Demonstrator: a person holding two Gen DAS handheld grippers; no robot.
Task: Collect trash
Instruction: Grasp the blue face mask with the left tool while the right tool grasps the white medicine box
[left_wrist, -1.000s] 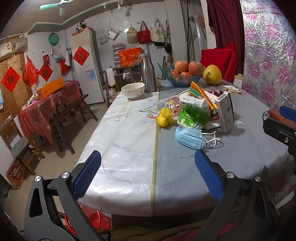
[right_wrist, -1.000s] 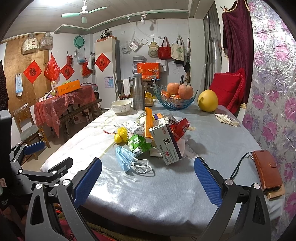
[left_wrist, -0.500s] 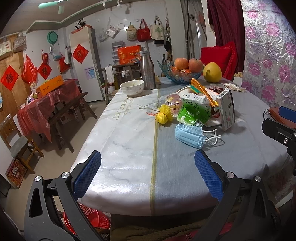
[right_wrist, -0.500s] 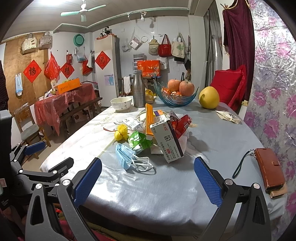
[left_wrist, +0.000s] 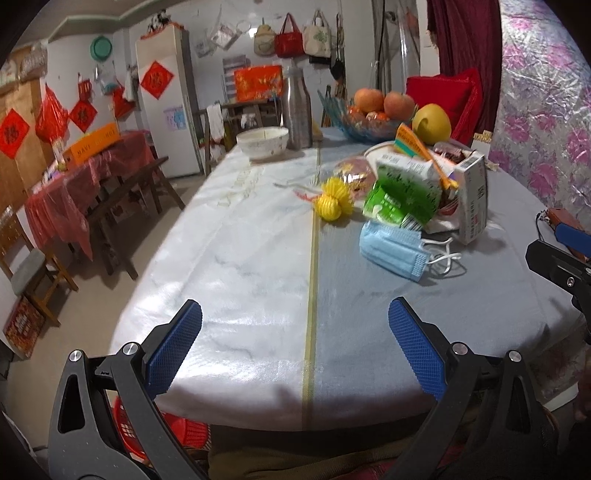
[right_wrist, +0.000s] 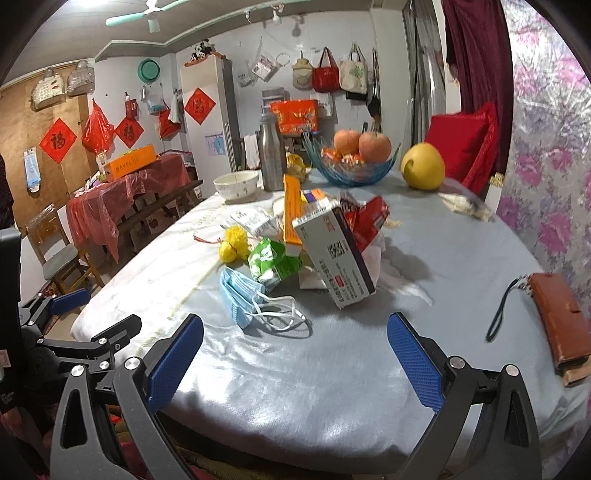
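Cluttered dining room here, red paper decorations hanging on the walls, and a big round table in a pale blue-grey cloth (right_wrist: 461, 258) is taking up most of both views. The trash is sitting in one pile around the middle of the table: a crumpled blue pleated face mask (right_wrist: 238, 297) is lying at the pile's 6 o'clock edge, touching a squashed green-and-white carton (right_wrist: 271, 260), with a white cardboard medicine box (right_wrist: 338, 258) leaning tilted just beside it at 3 o'clock. A yellow mesh pom-pom thing (left_wrist: 334, 197) is sitting at the pile's 9 o'clock side.

The left gripper (left_wrist: 294, 334) is hovering over the near table edge, jaws spread wide, holding nothing. The right gripper (right_wrist: 294, 345) is doing the same, wide apart and empty, pointing at the mask. A brown leather wallet (right_wrist: 559, 325) is lying well apart at 3 o'clock.
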